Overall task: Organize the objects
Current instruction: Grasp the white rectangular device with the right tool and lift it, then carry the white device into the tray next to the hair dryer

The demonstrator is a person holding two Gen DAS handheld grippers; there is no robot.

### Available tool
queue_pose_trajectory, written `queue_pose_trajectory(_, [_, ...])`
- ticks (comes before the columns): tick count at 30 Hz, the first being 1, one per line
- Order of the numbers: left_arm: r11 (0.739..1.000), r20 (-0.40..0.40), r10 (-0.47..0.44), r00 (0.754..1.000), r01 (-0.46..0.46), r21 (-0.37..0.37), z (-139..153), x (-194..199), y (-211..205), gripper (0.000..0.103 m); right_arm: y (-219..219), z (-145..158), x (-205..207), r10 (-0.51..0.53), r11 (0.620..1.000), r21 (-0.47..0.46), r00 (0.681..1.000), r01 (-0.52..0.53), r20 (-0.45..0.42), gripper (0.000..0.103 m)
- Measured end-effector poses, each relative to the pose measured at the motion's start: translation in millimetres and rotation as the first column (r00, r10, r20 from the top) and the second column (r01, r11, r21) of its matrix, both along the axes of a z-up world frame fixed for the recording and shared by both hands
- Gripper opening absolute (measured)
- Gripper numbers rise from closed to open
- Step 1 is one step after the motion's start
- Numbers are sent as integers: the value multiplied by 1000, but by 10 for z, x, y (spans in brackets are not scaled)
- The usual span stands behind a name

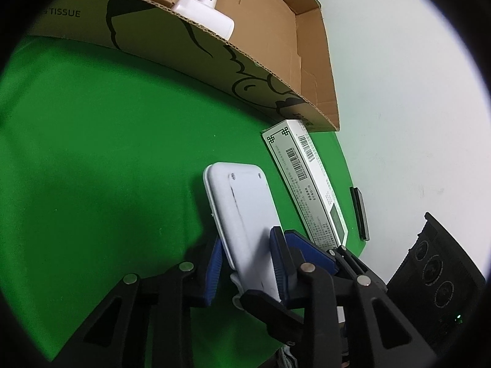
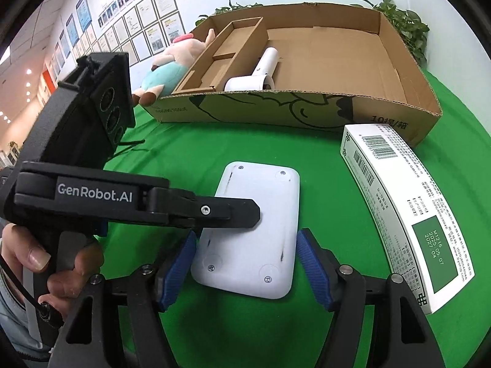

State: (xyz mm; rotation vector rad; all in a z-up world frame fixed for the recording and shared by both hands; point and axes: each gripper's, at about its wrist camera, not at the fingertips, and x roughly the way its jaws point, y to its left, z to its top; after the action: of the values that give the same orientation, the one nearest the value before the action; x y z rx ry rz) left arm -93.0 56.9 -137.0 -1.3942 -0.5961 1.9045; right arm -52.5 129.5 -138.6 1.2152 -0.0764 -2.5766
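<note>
**A:** ok, left wrist cam first. What's that gripper doing?

**B:** The left gripper [image 1: 247, 263] has its blue ribbed pads squeezed onto the edges of a flat white device [image 1: 237, 211]. Rounded corners, screws in the back, looks like the underside of a small scale or something, can't say for sure. It's tilted up on its side between the pads, over the green tablecloth [image 1: 107, 153]. So narrow and clamped on it.

**A:** anything near it?

**B:** Long white carton [image 1: 302, 181] with barcodes lies just to its right on the cloth, one end up against the cardboard box [image 1: 276, 46]. A white handheld appliance [image 1: 204, 9] pokes over the box's front wall. Small dark flat thing [image 1: 359, 213] sits at the cloth's right edge.

**A:** and the right wrist cam?

**B:** Same white device [image 2: 260, 214], back side up. The left gripper [image 2: 242, 217] comes in from the left with its black finger laid across the device, a hand [image 2: 46, 263] around its handle. The right gripper [image 2: 247, 259] straddles the near end, blue pads either side. The left pad looks right at the edge and the right one sits just off it, so I can't tell if it's actually pressing.

**A:** background?

**B:** Cardboard box [image 2: 399, 70] behind, with a cardboard insert [image 2: 227, 52] and the white appliance [image 2: 260, 73] inside. Plush toy [image 2: 167, 70] beside the box's left end. White carton [image 2: 405, 211] on the right.
</note>
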Motion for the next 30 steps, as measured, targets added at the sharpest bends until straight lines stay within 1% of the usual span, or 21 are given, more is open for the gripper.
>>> queue_pose_trajectory(2, [1000,-11,-9,1000,9,0,37,15,23,25,-40,-22,-14,0,1000,21,1000,0,10,69])
queue_pose_trajectory(3, [1000,-19,-14,1000,14,-2,66,-42,-95,25,-38,-33,-19,-5,1000,18,1000,5,13,69])
queue_pose_trajectory(5, [999,-44,-18,999,17,-28,118,-19,-56,25,-8,-38,-19,-20,1000,-5,1000,20,17,67])
queue_pose_trajectory(9, [999,-65,-29,997,27,-42,150,-27,-30,24,-4,-21,29,-33,999,-4,999,33,7,66])
queue_pose_trajectory(12, [998,-97,-36,995,30,-63,216,-53,26,24,4,-4,48,-37,999,-17,999,37,1,66])
queue_pose_trajectory(13, [997,-110,-37,993,30,-68,229,6,-18,24,10,9,52,-39,999,-26,999,39,-3,66])
queue_pose_trajectory(15, [997,-132,-35,991,26,-69,296,4,-17,24,20,60,61,-46,998,-43,999,45,-22,66])
queue_pose_trajectory(17, [997,-161,-34,986,22,-73,405,84,-14,24,25,124,58,-48,997,-58,998,45,-49,65])
queue_pose_trajectory(20, [995,-211,-42,977,21,-100,569,80,-3,24,14,215,43,-48,997,-63,995,43,-85,65])
queue_pose_trajectory(23, [993,-244,-46,969,18,-115,685,58,-1,23,9,307,7,-49,997,-69,993,42,-110,65])
queue_pose_trajectory(25, [994,-259,-42,965,13,-112,744,21,39,23,3,372,-24,-50,997,-68,991,41,-125,65])
queue_pose_trajectory(26, [994,-264,-41,964,12,-111,765,8,-48,23,-3,414,-39,-51,997,-67,989,42,-136,65])
queue_pose_trajectory(30, [994,-292,-38,956,5,-113,878,-23,-66,23,-4,516,-64,-54,997,-68,986,43,-161,65])
